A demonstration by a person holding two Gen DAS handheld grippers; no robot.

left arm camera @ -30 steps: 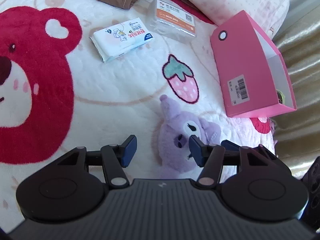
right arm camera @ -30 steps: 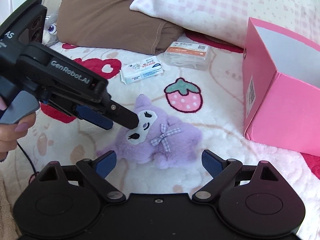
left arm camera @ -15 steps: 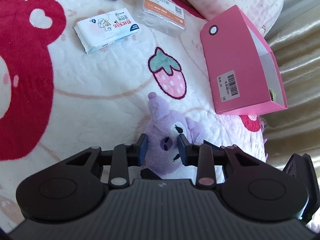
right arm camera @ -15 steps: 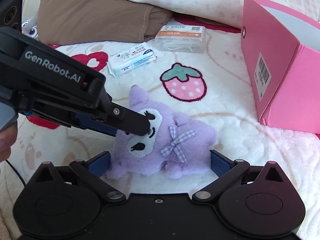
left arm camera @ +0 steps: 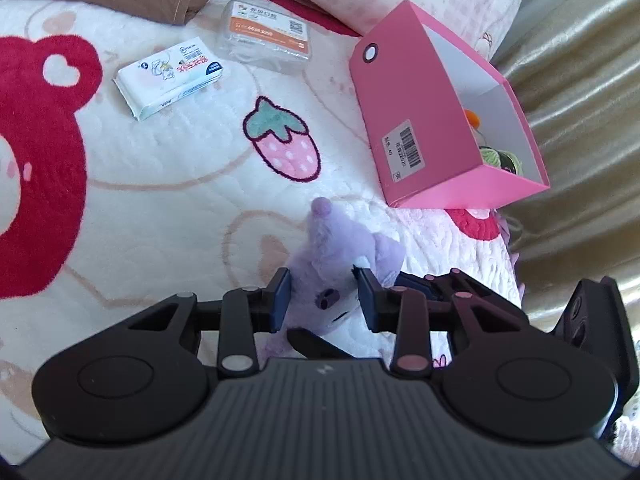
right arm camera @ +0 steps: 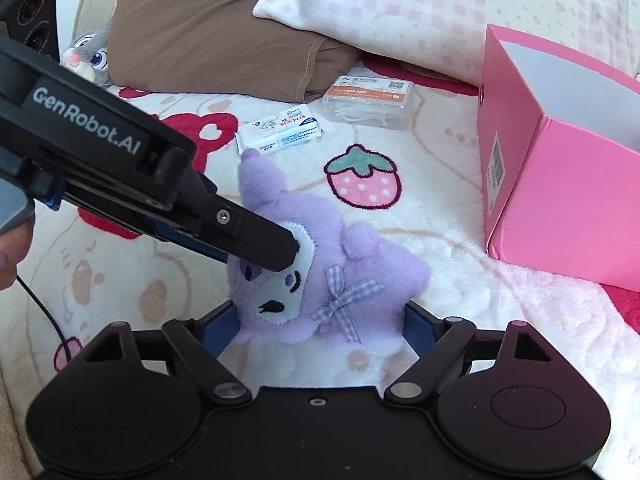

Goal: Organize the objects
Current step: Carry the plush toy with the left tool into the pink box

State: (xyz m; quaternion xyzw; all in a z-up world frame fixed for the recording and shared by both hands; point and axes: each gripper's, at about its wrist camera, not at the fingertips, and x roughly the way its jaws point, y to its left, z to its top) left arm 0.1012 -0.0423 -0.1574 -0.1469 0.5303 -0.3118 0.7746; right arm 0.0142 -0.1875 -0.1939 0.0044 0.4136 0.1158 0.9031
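Left gripper (left arm camera: 322,298) is clamped on the head of the purple plush toy (right arm camera: 320,256), which sits on the blanket (left arm camera: 168,184) near me, left of the pink box (left arm camera: 420,120). My right gripper (right arm camera: 316,326) straddles the toy's body, its jaws closing but not pressing yet, I judge. Some small things already lie in the box. The tissue pack (left arm camera: 170,76) and the clear plastic case (left arm camera: 266,36) wait farther off, so I reckon most of the sorting is left.
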